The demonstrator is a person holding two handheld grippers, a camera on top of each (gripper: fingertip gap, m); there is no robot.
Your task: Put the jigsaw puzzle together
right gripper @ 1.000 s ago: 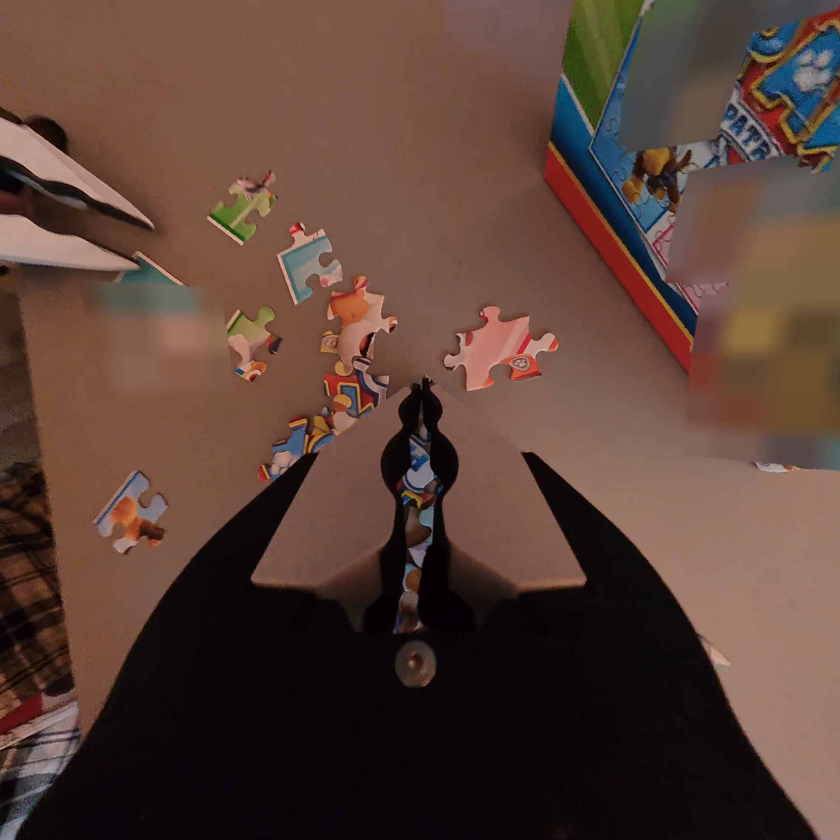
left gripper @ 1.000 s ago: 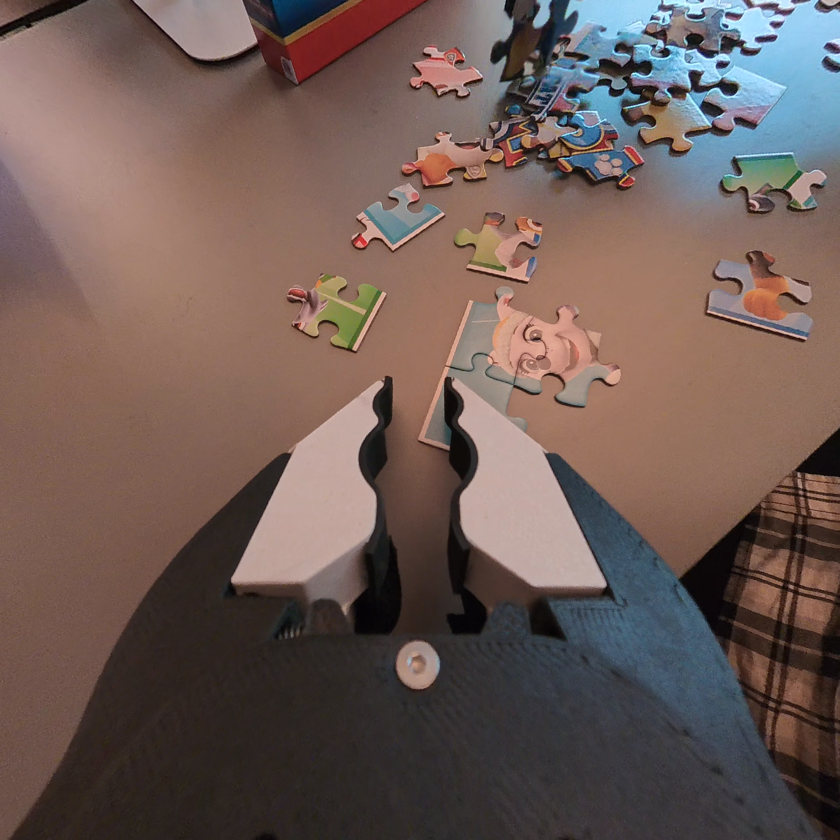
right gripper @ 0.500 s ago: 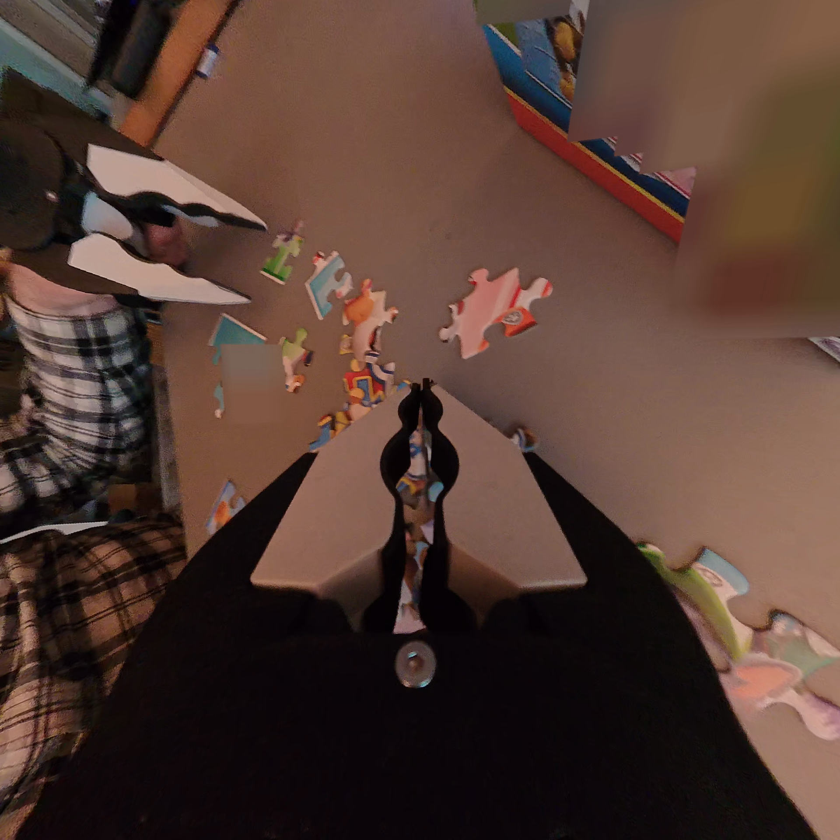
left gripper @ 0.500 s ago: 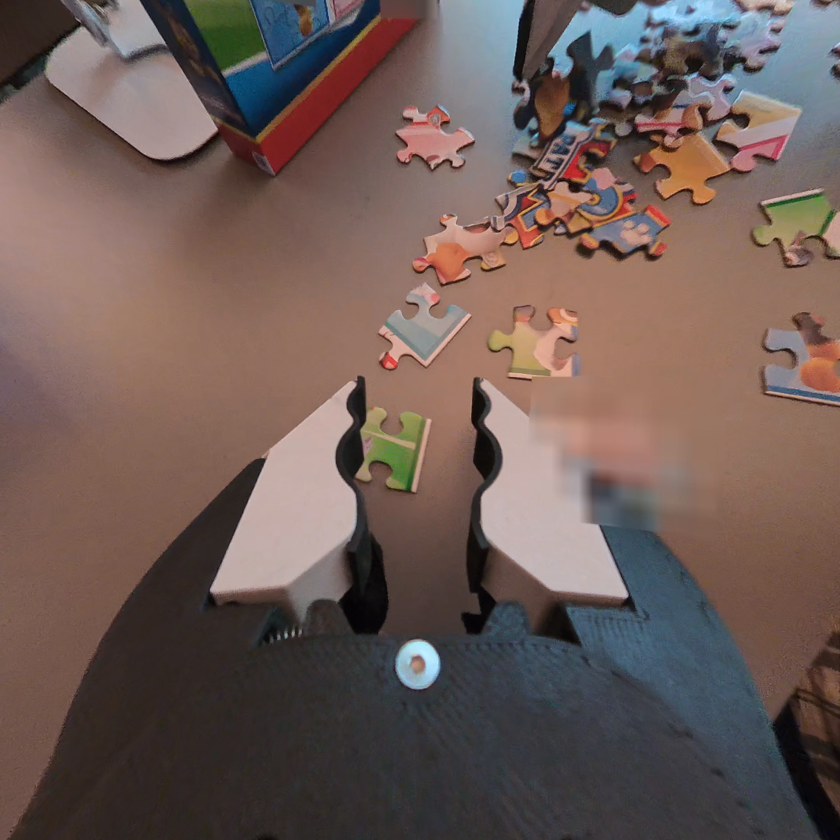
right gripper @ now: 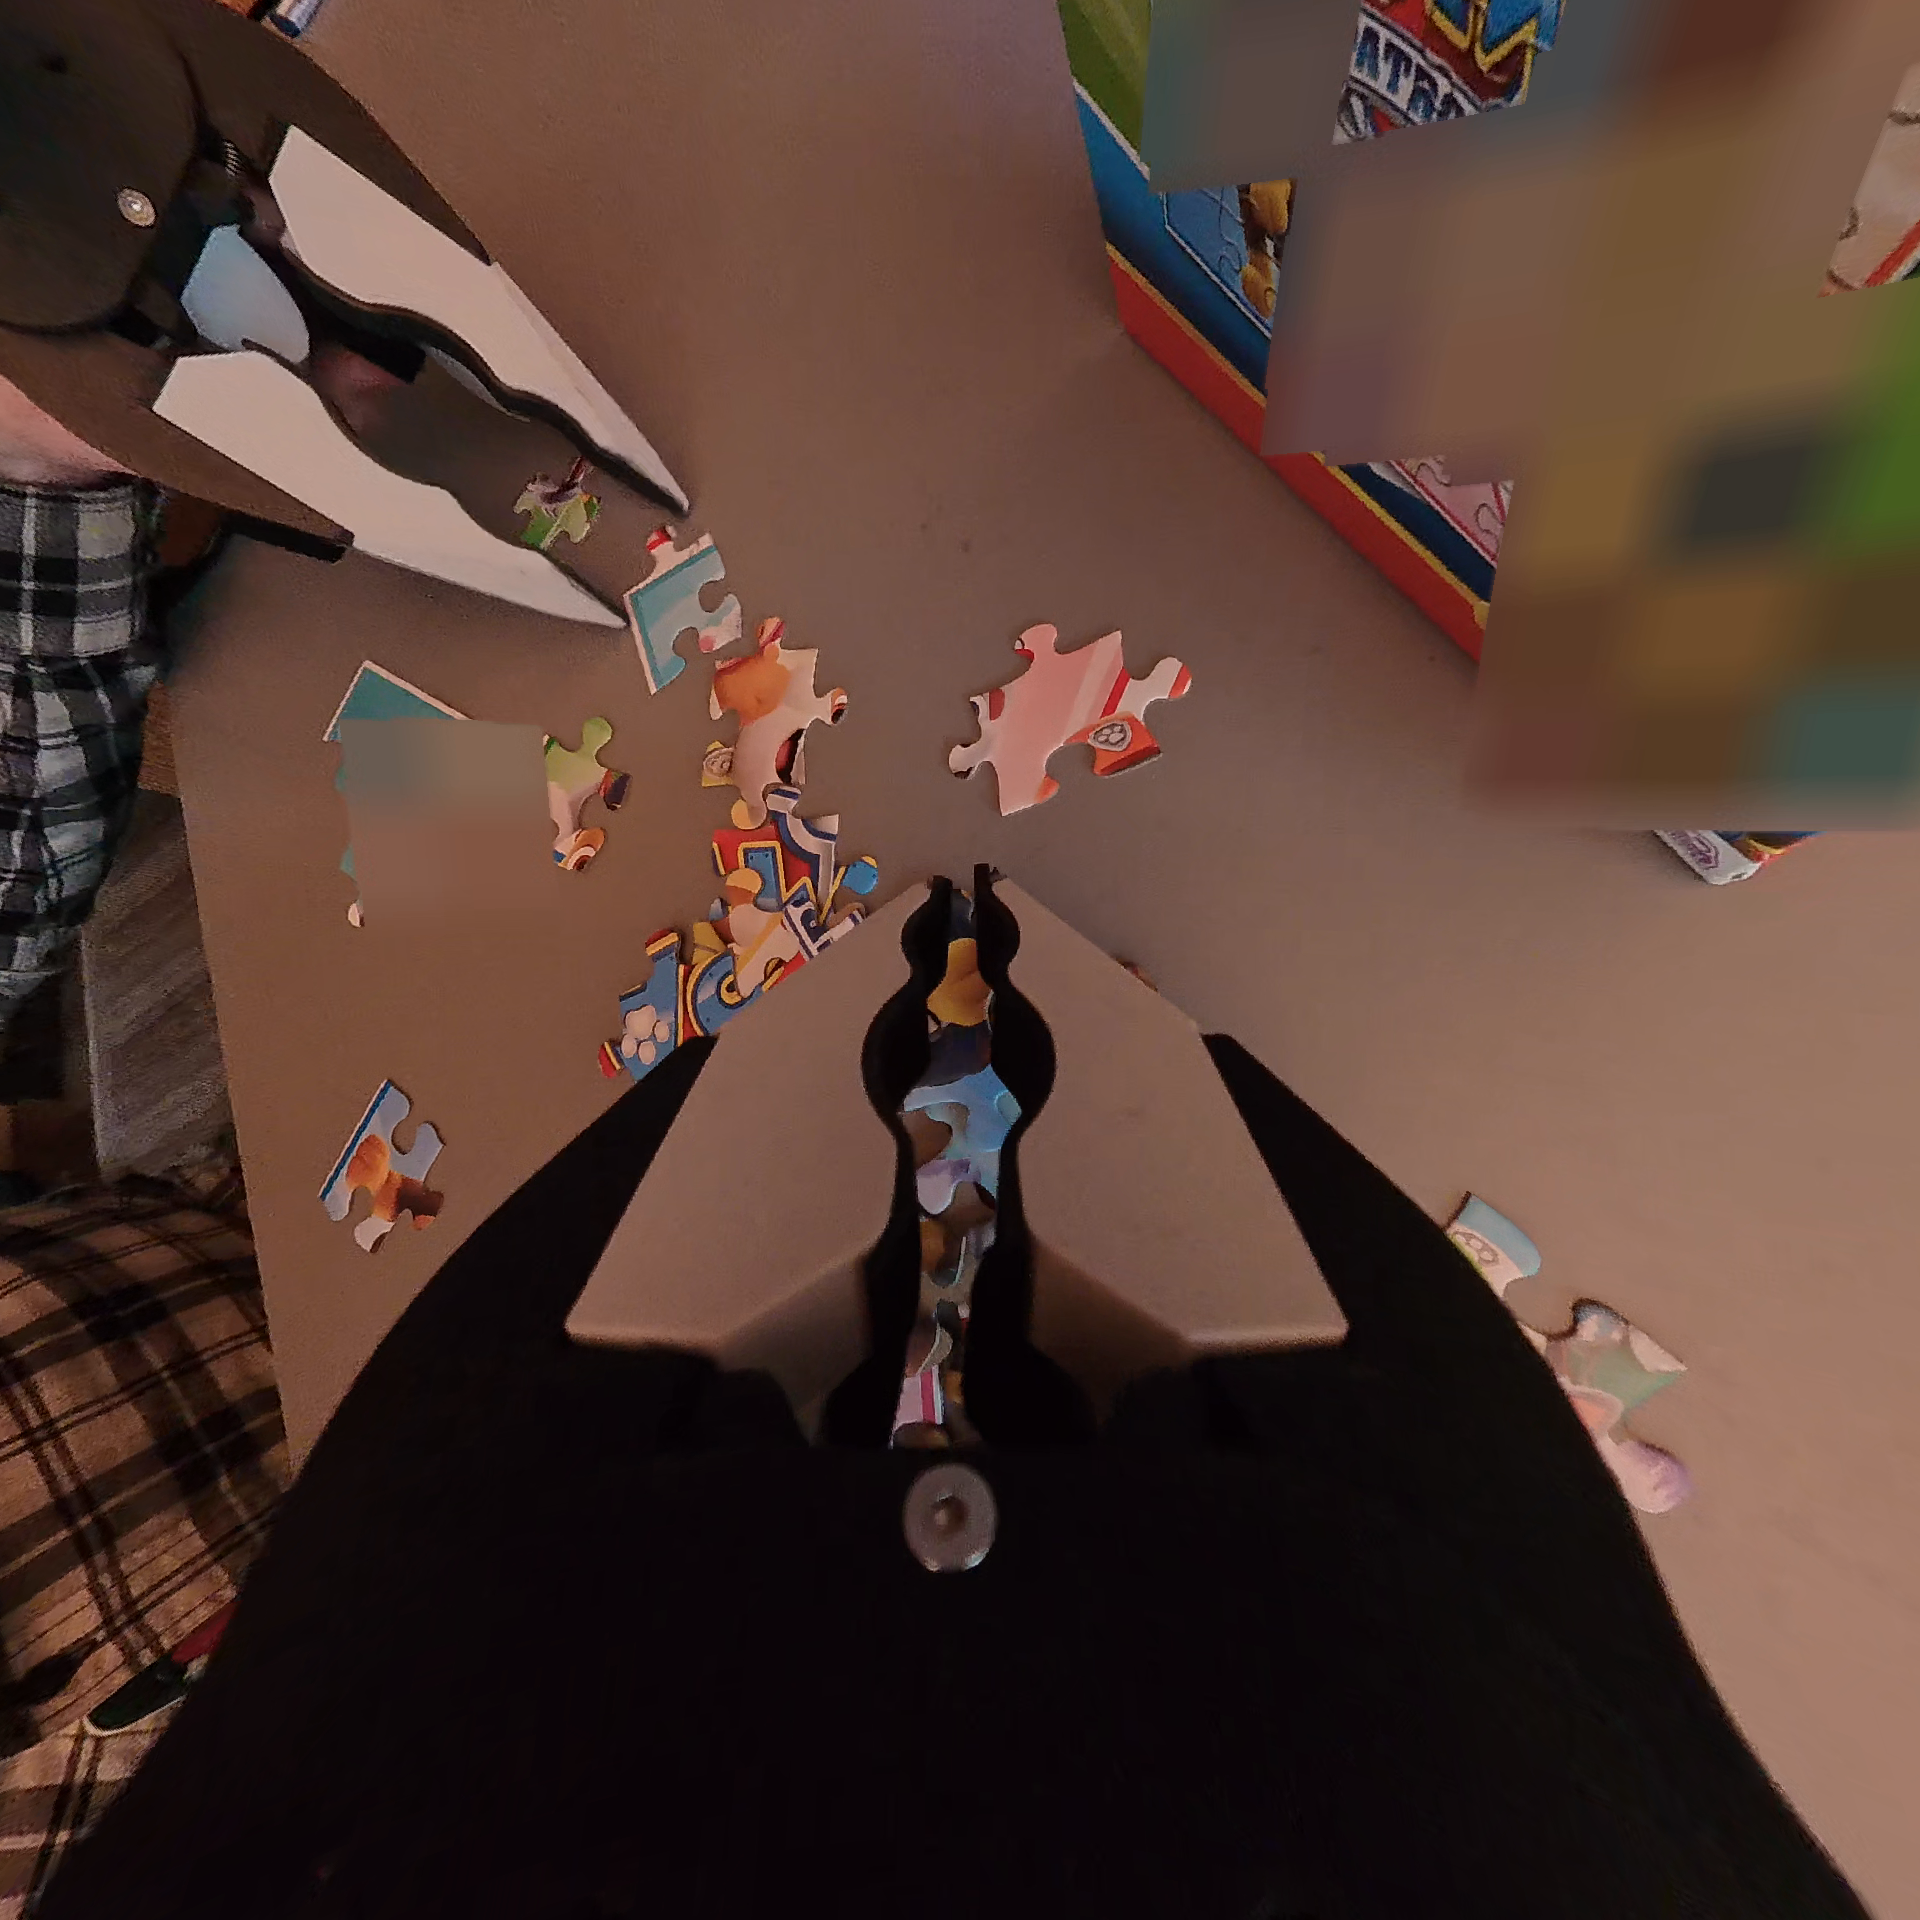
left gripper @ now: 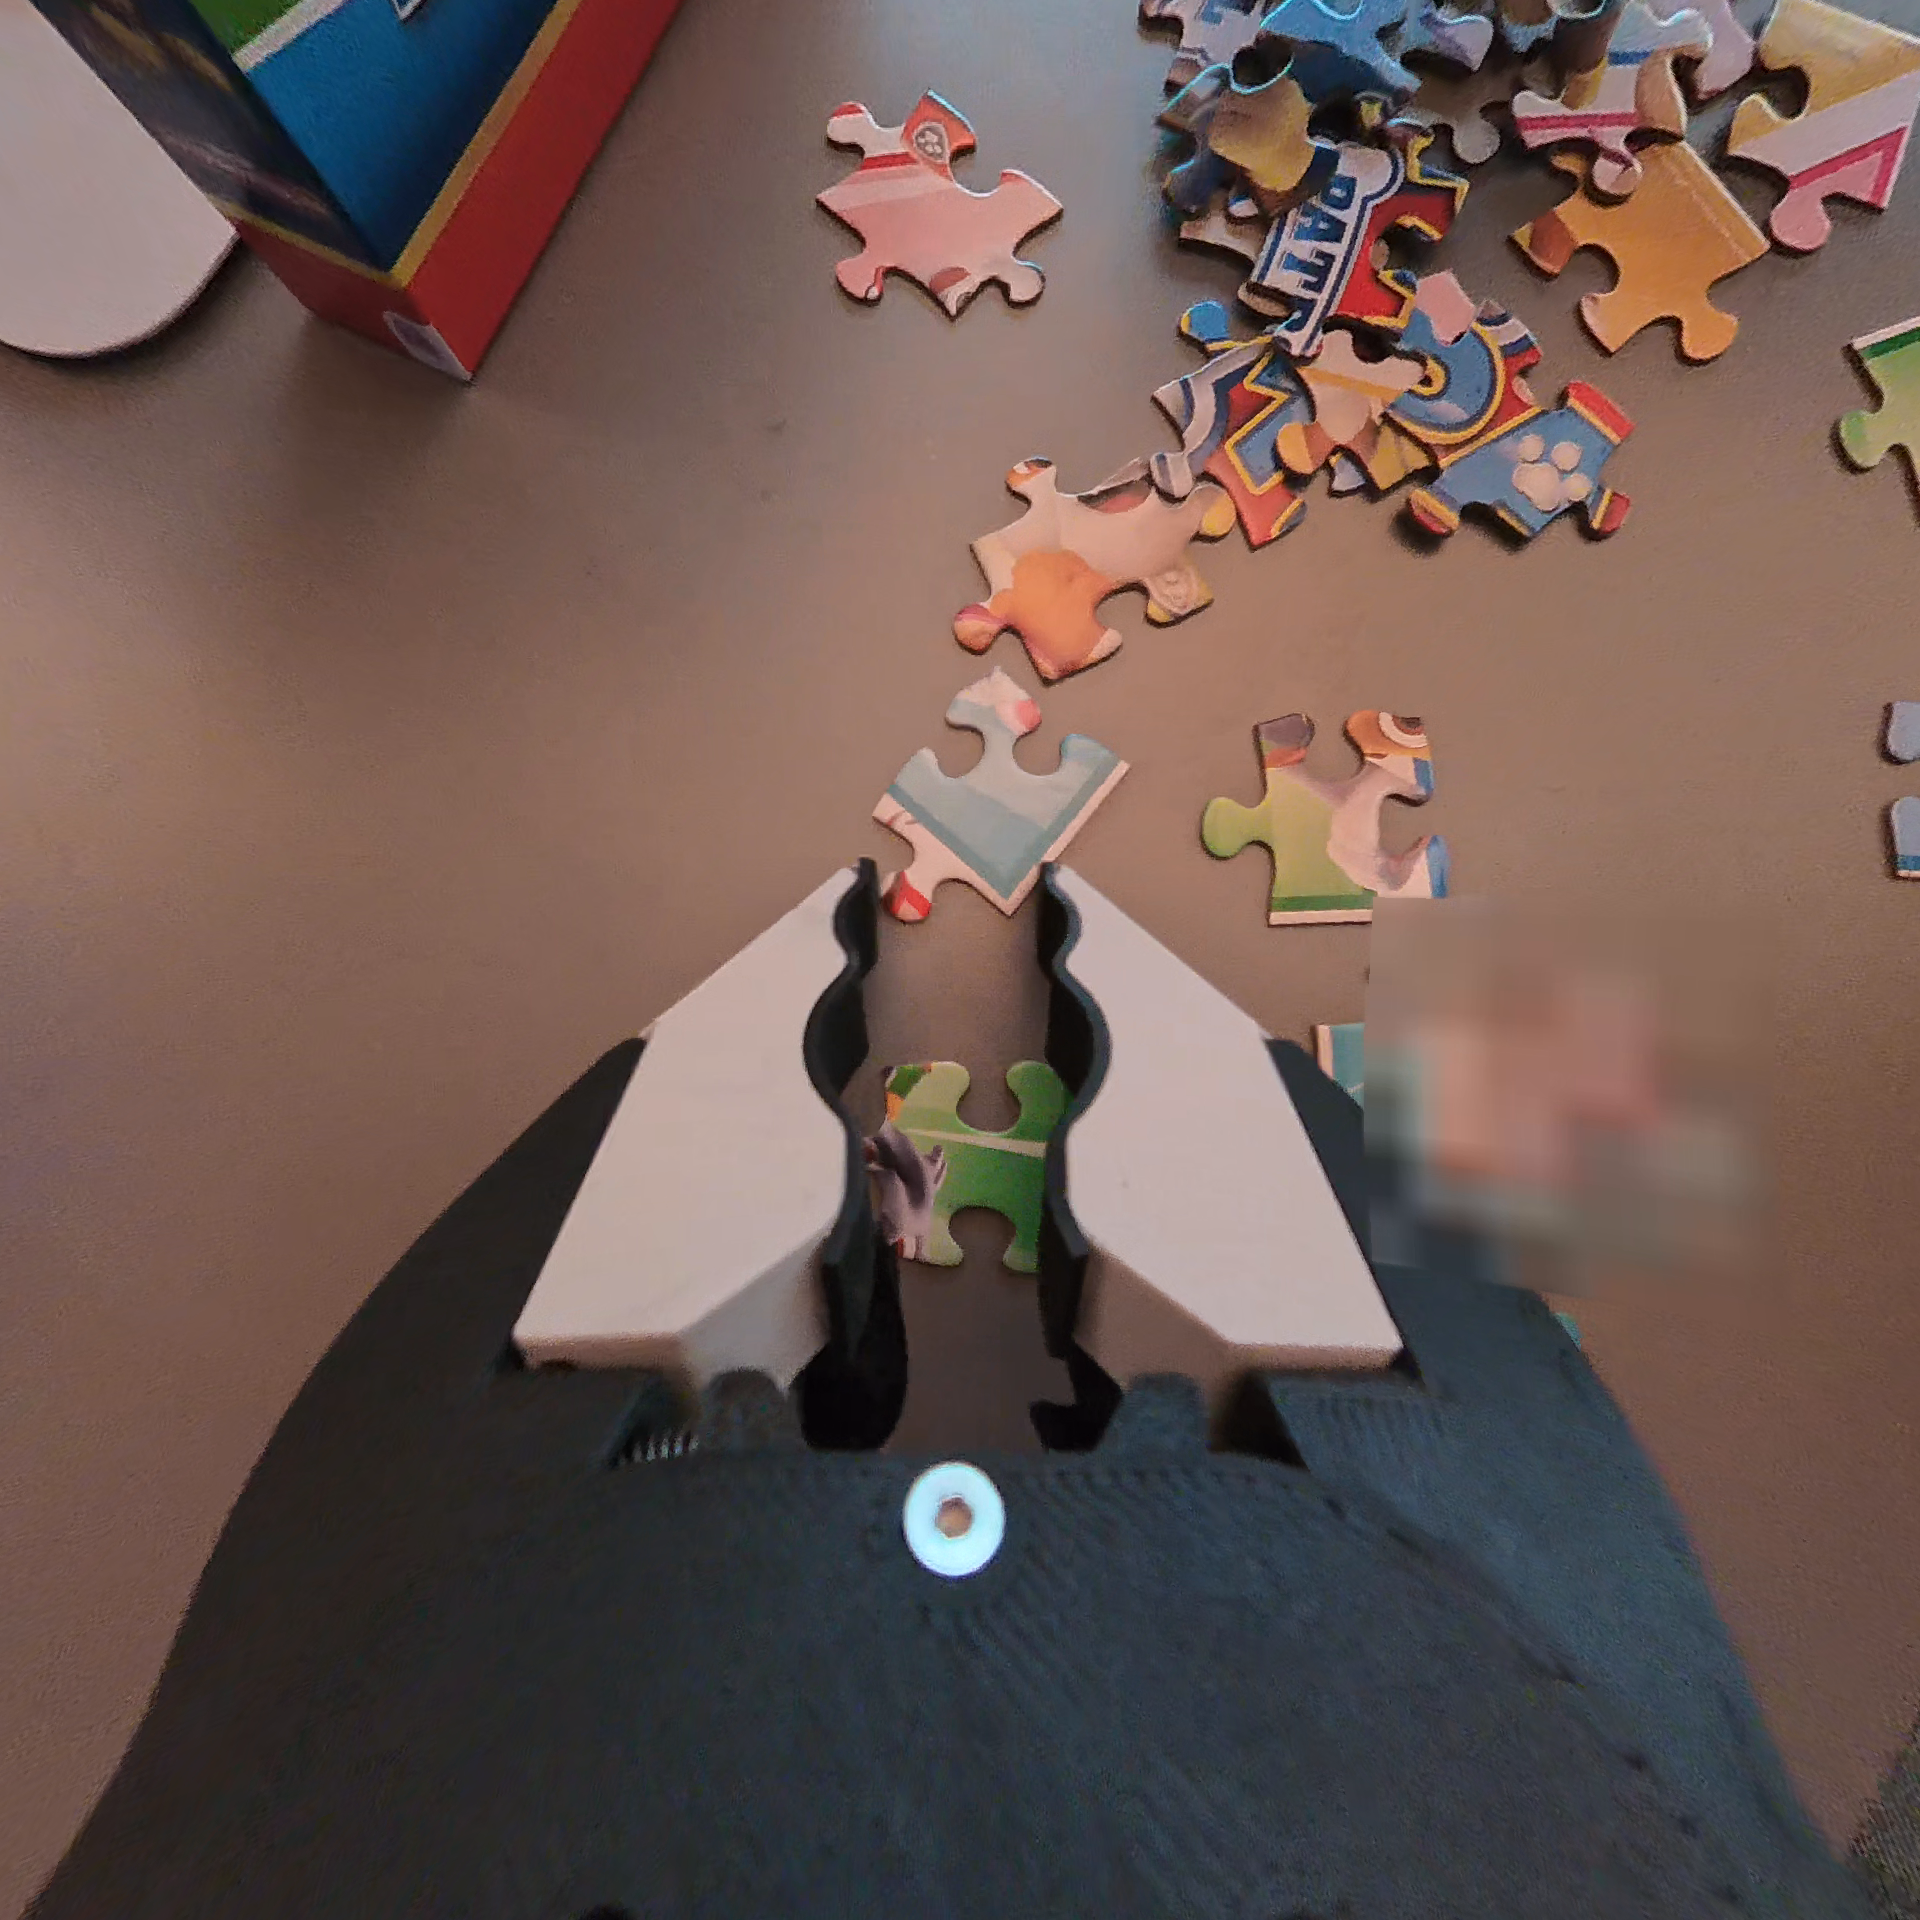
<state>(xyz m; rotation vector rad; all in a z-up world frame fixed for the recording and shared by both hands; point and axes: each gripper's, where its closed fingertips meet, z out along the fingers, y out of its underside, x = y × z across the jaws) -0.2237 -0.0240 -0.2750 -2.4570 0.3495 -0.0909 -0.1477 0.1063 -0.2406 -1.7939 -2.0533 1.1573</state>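
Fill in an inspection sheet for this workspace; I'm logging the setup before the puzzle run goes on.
Surface: brown table, pieces scattered.
Job's things: green piece lies flat between the open fingers; light-blue piece just ahead; pink piece alone; loose pile.
Clutter: puzzle box, white base.
Grippers: left gripper open over the green piece; right gripper almost closed, whether holding a piece unclear.
Cables: nothing seen.
Surroundings: plaid fabric beside the table edge.
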